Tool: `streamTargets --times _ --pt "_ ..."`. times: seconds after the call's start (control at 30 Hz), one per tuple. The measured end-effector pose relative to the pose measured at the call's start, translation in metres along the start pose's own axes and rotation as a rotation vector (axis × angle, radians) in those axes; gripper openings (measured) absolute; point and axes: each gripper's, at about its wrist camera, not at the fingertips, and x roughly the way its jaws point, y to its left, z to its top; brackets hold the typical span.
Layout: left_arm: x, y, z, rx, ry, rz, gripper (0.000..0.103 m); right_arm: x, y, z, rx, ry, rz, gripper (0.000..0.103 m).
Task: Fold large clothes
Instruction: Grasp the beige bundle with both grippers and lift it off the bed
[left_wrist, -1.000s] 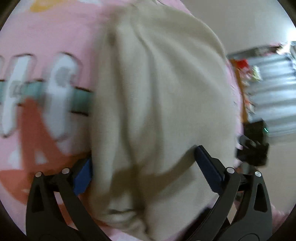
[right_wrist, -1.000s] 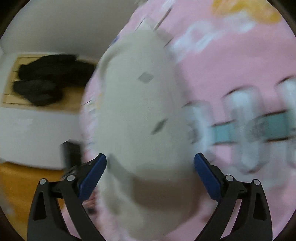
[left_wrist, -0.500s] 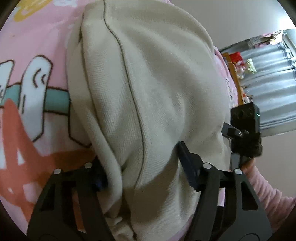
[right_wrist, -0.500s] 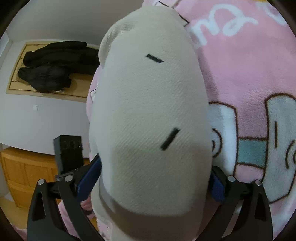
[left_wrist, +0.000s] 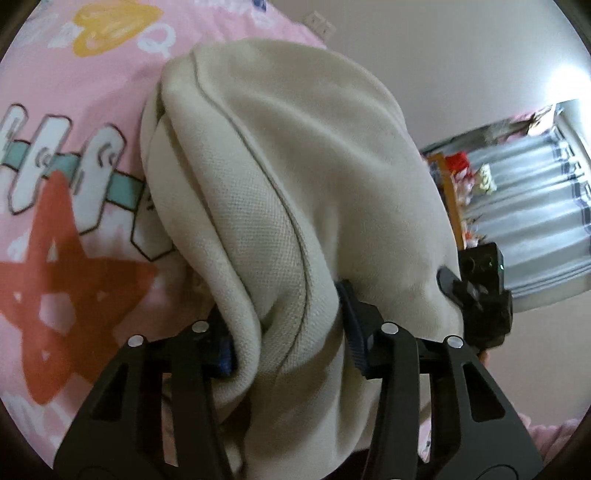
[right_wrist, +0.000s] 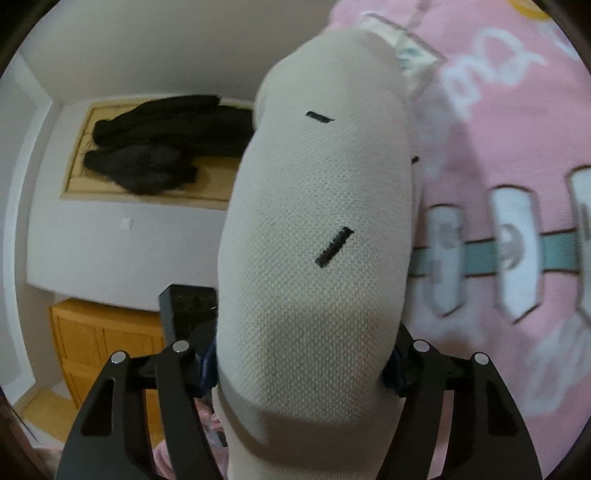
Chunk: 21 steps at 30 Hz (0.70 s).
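Garment: the bulky cream knitted garment (left_wrist: 295, 206) is filling the centre of both wrist views, bunching over the pink patterned blanket (left_wrist: 74, 258).
Left gripper (left_wrist: 288, 332): its jaws have just been closing and are pinching a thick fold.
Right gripper (right_wrist: 299, 365): its jaws have just been closing, squeezing the cloth bundle.
Background: black coats (right_wrist: 155, 147) are lying upper left.

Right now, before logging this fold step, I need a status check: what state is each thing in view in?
Cream garment: bunched, lifted at the near end, gripped by both grippers.
Left gripper: jaws have just been closing, shut on a fold of the garment.
Right gripper: jaws have just been closing, clamped around a thick bunch of it.
Pink blanket: spread flat beneath.
Black coats: hanging on the wall.
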Motion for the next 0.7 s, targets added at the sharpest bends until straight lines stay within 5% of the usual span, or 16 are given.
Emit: streamTargets --times 0.2,0.33,0.53,0.7 --pt "-0.092 0.001 -0.017 0.016 -0.143 -0.034 0.045 0.015 0.083 -0.013 -0.136 0.032 0.059 0.063" --pt "-0.178 -0.001 -0.026 0.036 -0.283 0.022 0.045 0.051 0.144 -0.02 -0.218 0.109 0.139 0.063" --pt "-0.337 0.028 -0.064 -0.02 -0.515 0.229 0.044 0.178 0.247 -0.046 -0.347 0.336 0.317 0.063" --pt "-0.451 0.076 -0.102 -0.139 -0.695 0.46 0.044 0.314 0.294 -0.089 -0.316 0.538 0.492 0.063"
